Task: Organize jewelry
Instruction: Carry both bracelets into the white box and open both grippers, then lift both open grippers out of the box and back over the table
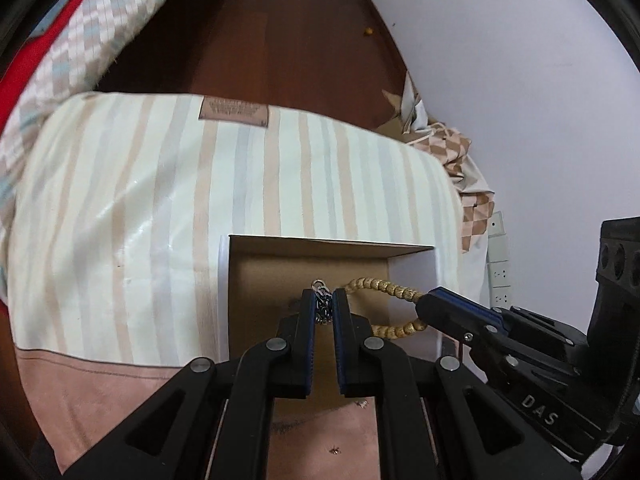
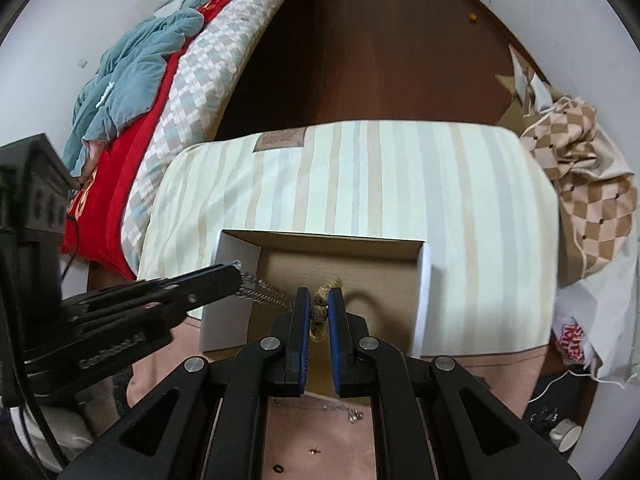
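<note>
My left gripper (image 1: 324, 303) grips a chain (image 1: 322, 298) over the box (image 1: 256, 272). My right gripper (image 2: 319, 308) clamps the beads (image 2: 321, 307).

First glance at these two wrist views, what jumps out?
Both grippers meet over the open cardboard box, each clamped on jewelry: the left gripper pinches a metal chain, the right gripper a beaded bracelet that loops out beside it. The box sits on a striped cushion. A few small loose pieces lie on the pink surface nearer the cameras.
</note>
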{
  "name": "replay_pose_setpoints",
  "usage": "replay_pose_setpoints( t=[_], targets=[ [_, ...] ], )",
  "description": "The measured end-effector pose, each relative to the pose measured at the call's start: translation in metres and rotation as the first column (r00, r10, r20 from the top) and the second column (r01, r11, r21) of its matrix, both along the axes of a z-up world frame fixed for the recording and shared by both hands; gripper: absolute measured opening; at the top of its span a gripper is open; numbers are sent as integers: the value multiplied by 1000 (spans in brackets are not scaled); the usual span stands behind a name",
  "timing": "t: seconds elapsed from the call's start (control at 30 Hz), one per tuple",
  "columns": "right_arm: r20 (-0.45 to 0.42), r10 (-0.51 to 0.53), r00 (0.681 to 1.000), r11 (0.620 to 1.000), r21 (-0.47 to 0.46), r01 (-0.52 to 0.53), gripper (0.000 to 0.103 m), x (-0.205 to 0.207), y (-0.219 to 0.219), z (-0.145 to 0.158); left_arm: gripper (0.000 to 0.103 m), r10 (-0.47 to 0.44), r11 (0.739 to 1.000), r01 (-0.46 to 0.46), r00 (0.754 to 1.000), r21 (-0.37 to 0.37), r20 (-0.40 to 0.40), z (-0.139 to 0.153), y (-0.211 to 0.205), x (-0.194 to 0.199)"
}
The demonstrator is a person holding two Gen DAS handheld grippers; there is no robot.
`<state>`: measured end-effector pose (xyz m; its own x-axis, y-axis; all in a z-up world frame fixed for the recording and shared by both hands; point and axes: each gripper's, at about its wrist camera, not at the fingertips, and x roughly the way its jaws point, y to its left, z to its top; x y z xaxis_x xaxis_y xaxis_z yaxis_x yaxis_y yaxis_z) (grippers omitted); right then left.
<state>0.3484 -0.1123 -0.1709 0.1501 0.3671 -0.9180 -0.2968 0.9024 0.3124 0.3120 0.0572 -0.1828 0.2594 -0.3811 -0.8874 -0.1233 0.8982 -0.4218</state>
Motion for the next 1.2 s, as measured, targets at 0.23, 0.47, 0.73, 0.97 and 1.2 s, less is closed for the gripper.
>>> replay_pose_setpoints(
  t=[0.23, 0.47, 0.73, 0.97, 1.2],
  targets=[
    [-10, 18, 1000, 1000, 21, -18, 9, 10, 13, -6, 6, 15, 999, -16, 999, -35, -39, -6, 8, 7],
    [-73, 2, 997, 999, -54, -6, 19, 14, 2, -15, 24, 59, 995, -57, 998, 82, -23, 11, 16, 6],
    [41, -27, 999, 975, -219, 36, 62, -13, -14, 0, 83, 40, 929, -77, 993, 362, 111, 35, 12, -30],
    [109, -55, 993, 941, -326, 88, 98, -44, -17, -9, 102, 31, 876, -91, 991, 473, 134, 24, 9, -56],
    [137, -92, 986, 937, -324, 133, 101, -58, -19, -8, 102, 46, 859, -116, 988, 499, 149, 26, 7, -69]
  ],
)
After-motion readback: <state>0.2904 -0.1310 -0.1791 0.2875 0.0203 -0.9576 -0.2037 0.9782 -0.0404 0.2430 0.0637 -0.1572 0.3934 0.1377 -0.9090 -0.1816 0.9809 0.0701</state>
